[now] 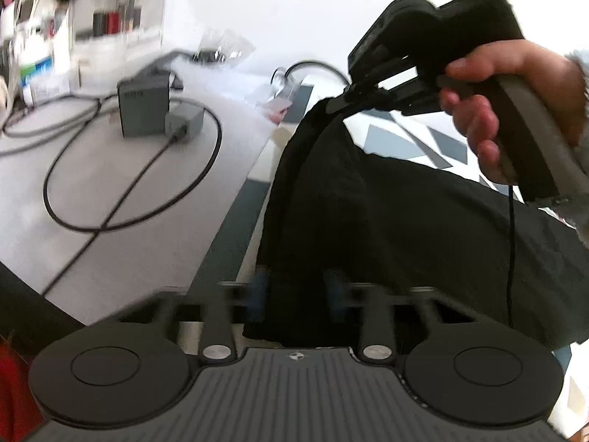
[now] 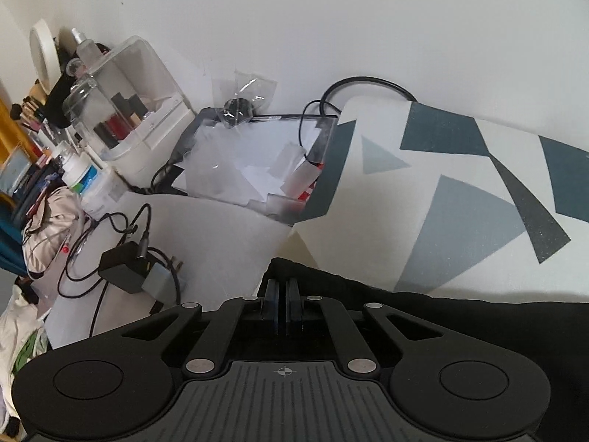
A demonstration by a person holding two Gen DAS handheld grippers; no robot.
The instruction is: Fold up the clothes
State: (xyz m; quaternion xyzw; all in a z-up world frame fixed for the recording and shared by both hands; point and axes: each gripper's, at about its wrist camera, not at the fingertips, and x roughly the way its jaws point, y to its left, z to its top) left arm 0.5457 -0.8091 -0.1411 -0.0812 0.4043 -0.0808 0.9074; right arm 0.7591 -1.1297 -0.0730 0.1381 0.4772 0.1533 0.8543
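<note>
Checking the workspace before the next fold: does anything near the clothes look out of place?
Yes. A black charger brick and looped cables lie on the table right beside the black garment both claws hold; cloth could snag them. Clutter crowds the far corner.

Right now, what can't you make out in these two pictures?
- Left view: the left gripper fingertips are motion-blurred; black cloth fills the gap, so the grip is unclear.
- Left view: shelf items are blurred.
- Right view: the cloth runs under the right gripper; what garment it is stays hidden.
</note>
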